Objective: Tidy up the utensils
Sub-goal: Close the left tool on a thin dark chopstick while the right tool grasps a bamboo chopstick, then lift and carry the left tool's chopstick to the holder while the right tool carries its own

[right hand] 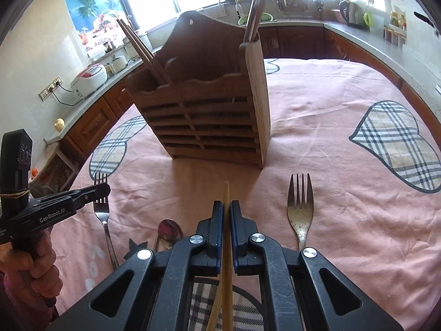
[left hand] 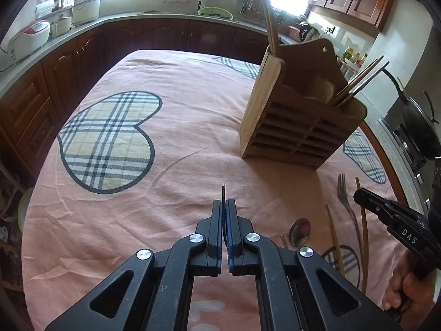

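Note:
A wooden utensil holder [left hand: 300, 115] [right hand: 209, 110] stands on the pink tablecloth, with chopsticks [right hand: 143, 52] and long handles in it. My left gripper [left hand: 223, 204] is shut on a thin metal fork seen edge-on [left hand: 223, 191]; in the right wrist view that fork [right hand: 102, 212] sits in its jaws [right hand: 100, 190]. My right gripper [right hand: 226, 207] is shut on a light wooden chopstick [right hand: 226, 248], low over the cloth; it shows in the left wrist view [left hand: 361, 195]. A second fork [right hand: 300, 209] [left hand: 344, 195], a spoon [right hand: 169, 231] [left hand: 299, 231] and another chopstick [left hand: 335, 237] lie on the cloth.
The table is covered by a pink cloth with plaid hearts [left hand: 107, 140] [right hand: 397, 143]. Counters with a rice cooker [left hand: 30, 34], pots, a sink [left hand: 215, 13] and a kettle [right hand: 352, 13] ring the table. A stove with a dark pan [left hand: 421, 127] is at the right.

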### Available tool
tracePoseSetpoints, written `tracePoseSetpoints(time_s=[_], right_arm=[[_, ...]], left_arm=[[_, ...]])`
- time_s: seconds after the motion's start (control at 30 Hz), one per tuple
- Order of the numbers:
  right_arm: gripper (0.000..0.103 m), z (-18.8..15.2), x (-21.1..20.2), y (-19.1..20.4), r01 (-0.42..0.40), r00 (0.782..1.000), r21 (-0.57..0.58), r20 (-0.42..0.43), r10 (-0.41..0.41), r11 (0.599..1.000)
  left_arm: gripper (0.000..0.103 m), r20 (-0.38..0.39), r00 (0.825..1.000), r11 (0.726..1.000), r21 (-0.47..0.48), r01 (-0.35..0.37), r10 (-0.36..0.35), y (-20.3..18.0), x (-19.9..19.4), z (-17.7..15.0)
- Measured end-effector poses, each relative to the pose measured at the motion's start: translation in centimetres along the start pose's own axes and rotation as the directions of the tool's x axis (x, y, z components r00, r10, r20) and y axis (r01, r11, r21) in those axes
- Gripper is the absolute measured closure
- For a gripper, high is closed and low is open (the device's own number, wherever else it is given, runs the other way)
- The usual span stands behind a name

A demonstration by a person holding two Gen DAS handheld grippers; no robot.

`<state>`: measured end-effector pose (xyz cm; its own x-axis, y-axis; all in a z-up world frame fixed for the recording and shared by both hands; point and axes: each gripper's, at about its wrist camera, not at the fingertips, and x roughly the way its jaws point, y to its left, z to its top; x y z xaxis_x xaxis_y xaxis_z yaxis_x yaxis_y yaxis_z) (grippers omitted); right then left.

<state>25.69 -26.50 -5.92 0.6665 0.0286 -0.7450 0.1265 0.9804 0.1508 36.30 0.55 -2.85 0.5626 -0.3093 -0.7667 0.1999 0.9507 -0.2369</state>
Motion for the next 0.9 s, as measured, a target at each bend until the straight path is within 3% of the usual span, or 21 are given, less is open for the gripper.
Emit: tracePoseSetpoints(time_s=[0.57,0.9], right_arm=[[0.098,1.5,-8.1,2.0,0.007,0.980,-0.022,0.199,-0.003,1.000],[0.098,1.7,-11.2,2.5,0.022,0.954,-0.023,0.298,-0.014,0.999]], left_arm=[[0.102,0.148,0.989,0.999,0.044,0.000,-0.006,-0.6,-9.2,-2.4],[0.102,0.251,0.968,0.998,0.063,-0.011,-0.005,-0.7,-13.6,-3.2]])
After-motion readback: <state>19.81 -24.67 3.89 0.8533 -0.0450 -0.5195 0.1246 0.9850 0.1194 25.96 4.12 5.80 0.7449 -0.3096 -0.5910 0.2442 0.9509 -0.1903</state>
